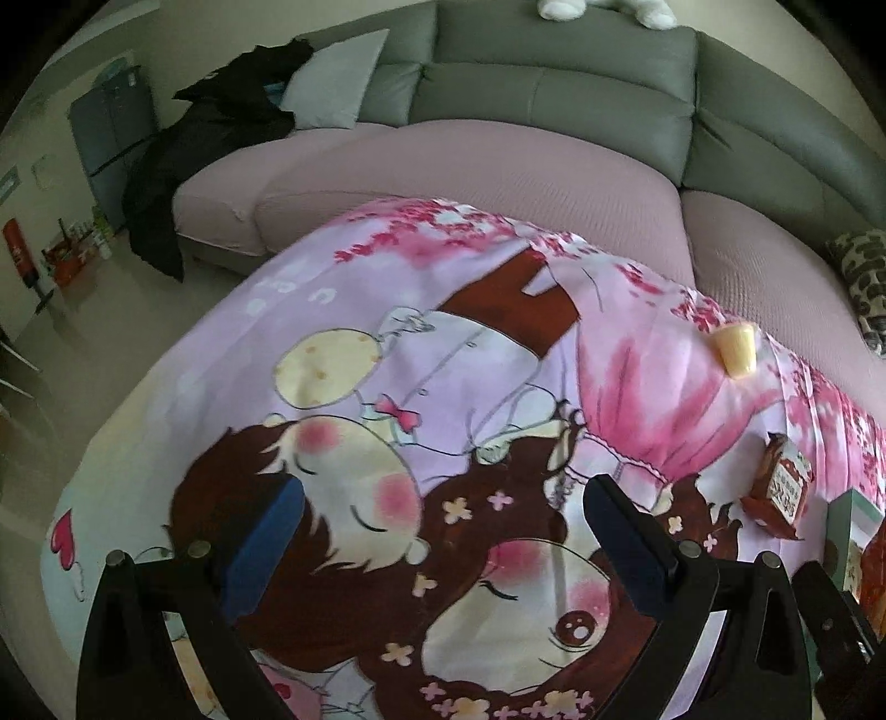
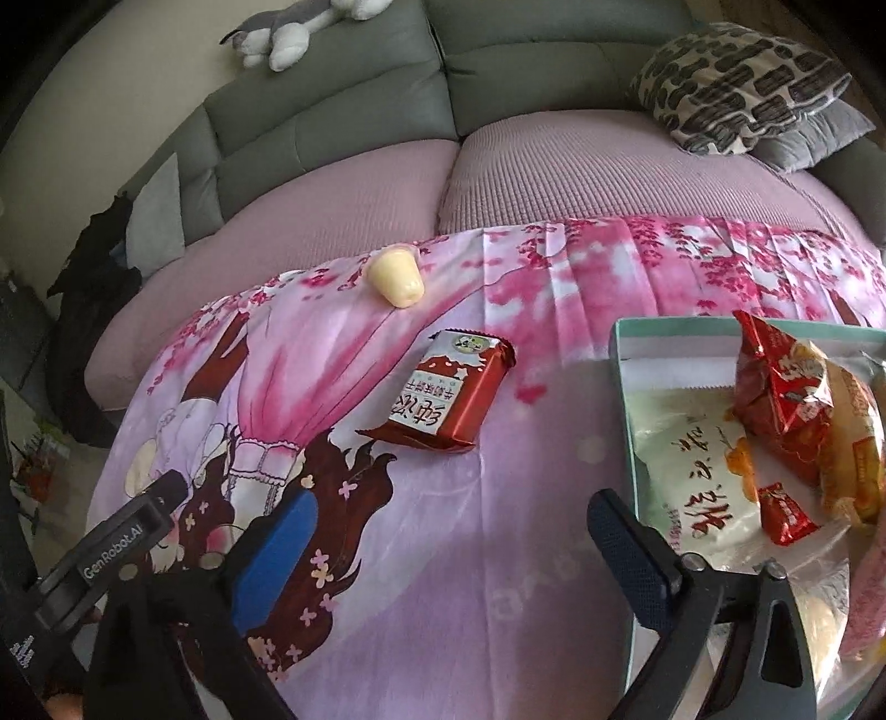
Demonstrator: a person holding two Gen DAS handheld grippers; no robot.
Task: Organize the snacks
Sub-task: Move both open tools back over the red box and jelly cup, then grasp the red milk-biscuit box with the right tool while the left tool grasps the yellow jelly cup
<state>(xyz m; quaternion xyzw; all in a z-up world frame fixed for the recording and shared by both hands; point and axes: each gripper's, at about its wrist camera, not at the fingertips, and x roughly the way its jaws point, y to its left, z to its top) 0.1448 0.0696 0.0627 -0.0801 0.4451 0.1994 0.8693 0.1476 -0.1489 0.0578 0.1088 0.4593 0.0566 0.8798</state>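
A red and white snack packet (image 2: 446, 396) lies flat on the pink cartoon cloth (image 2: 454, 554), ahead of my right gripper (image 2: 448, 531), which stands open with nothing between its fingers. Farther back a pale yellow jelly cup (image 2: 396, 277) lies on its side near the cloth's far edge. At the right a pale green box (image 2: 623, 354) holds several snack bags, red and white ones among them. In the left wrist view my left gripper (image 1: 443, 518) is open and empty over the cloth, with the packet (image 1: 778, 484), the cup (image 1: 736, 349) and the box's corner (image 1: 844, 526) to its right.
A pink-covered sofa seat (image 2: 554, 183) with grey backrests lies behind the cloth. A patterned cushion (image 2: 736, 88) sits at the back right, a plush toy (image 2: 299, 27) on the backrest. Dark clothes (image 1: 183, 160) hang over the sofa's left end. The left gripper's body (image 2: 111, 554) shows at the lower left.
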